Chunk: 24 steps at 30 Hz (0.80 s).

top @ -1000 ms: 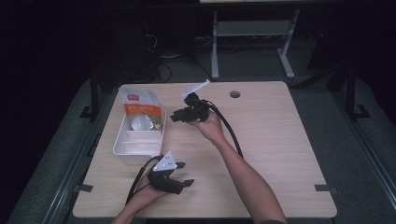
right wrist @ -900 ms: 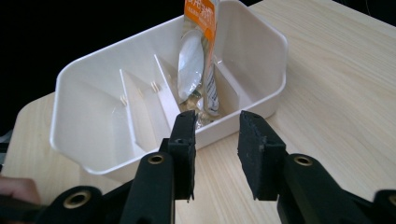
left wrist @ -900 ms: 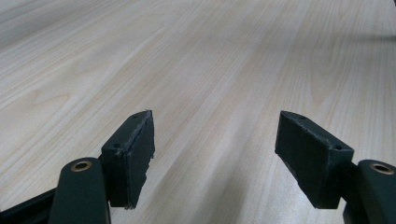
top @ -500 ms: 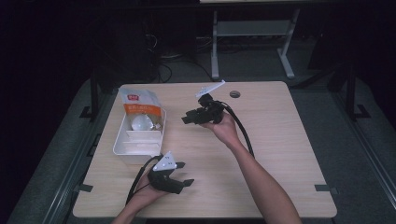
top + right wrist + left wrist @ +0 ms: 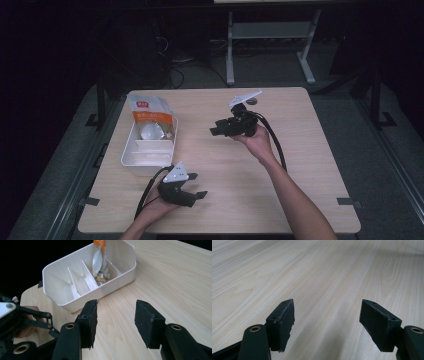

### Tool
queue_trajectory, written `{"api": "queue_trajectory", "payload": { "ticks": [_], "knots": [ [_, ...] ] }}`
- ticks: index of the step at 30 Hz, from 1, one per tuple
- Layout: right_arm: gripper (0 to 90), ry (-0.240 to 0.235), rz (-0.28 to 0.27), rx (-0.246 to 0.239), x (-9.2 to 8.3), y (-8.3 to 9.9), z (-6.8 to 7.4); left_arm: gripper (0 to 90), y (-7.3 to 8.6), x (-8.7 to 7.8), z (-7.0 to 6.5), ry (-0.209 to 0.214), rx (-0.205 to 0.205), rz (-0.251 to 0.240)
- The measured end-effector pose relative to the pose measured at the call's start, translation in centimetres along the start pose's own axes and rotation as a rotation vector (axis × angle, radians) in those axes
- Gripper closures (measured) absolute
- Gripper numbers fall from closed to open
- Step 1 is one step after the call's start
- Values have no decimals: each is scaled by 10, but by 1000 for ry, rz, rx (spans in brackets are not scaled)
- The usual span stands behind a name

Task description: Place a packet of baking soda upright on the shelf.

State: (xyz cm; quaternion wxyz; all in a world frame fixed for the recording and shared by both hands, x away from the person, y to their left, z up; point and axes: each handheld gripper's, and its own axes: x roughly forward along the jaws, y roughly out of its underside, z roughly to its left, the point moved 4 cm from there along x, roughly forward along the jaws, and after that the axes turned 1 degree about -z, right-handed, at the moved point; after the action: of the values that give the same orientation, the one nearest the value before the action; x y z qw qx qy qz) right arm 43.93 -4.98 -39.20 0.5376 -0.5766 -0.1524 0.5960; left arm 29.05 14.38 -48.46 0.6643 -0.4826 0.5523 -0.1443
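Both grippers [image 5: 200, 186] [image 5: 214, 131] agape; snack bag [image 5: 99, 258] in bin [image 5: 62, 277].

We see the right gripper [image 5: 216, 131] has drawn back from the tray [image 5: 131, 162] toward the middle of the desk [image 5: 300, 150]. Its fingers [image 5: 149, 323] now stand apart, holding nothing.

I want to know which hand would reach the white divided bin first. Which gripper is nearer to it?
Left. The left gripper sits just below the white bin's near right corner; the right gripper hovers farther off, to the bin's right, jaws pointing at it.
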Motion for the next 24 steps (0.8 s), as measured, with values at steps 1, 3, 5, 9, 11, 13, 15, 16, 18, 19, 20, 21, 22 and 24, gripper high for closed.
{"api": "queue_trajectory", "payload": {
  "ticks": [1,3,5,9,11,13,15,16,18,19,20,21,22,24],
  "knots": [
    [510,1,0,5,-3,2,0,277,0,0,0,0,-2,0],
    [496,9,-8,9,-7,5,-1,277,0,0,0,-1,-3,0],
    [482,19,-9,10,-13,9,-2,276,0,0,0,-1,-4,0],
    [476,28,-11,23,-22,16,-4,274,0,0,0,-2,-6,-1],
    [463,34,-17,29,-25,19,-5,271,0,0,0,-3,-7,-2],
    [459,37,-19,34,-29,23,-5,269,0,0,0,-3,-10,-3],
    [451,43,-18,39,-32,27,-6,268,0,0,0,-4,-9,-3],
    [448,44,-17,41,-34,29,-6,268,0,0,1,-3,-9,-2],
    [447,45,-14,44,-36,32,-8,267,0,0,1,-5,-15,-5],
    [447,49,-16,47,-38,34,-8,266,0,0,1,-6,-18,-7],
    [445,52,-16,50,-40,37,-9,265,0,-1,2,-7,-20,-8],
    [443,53,-18,56,-42,38,-9,265,0,-1,2,-7,-20,-7],
    [441,54,-21,55,-43,40,-10,264,0,-1,2,-8,-21,-8],
    [434,59,-21,63,-47,43,-10,263,0,0,2,-8,-23,-9]
  ]
}}
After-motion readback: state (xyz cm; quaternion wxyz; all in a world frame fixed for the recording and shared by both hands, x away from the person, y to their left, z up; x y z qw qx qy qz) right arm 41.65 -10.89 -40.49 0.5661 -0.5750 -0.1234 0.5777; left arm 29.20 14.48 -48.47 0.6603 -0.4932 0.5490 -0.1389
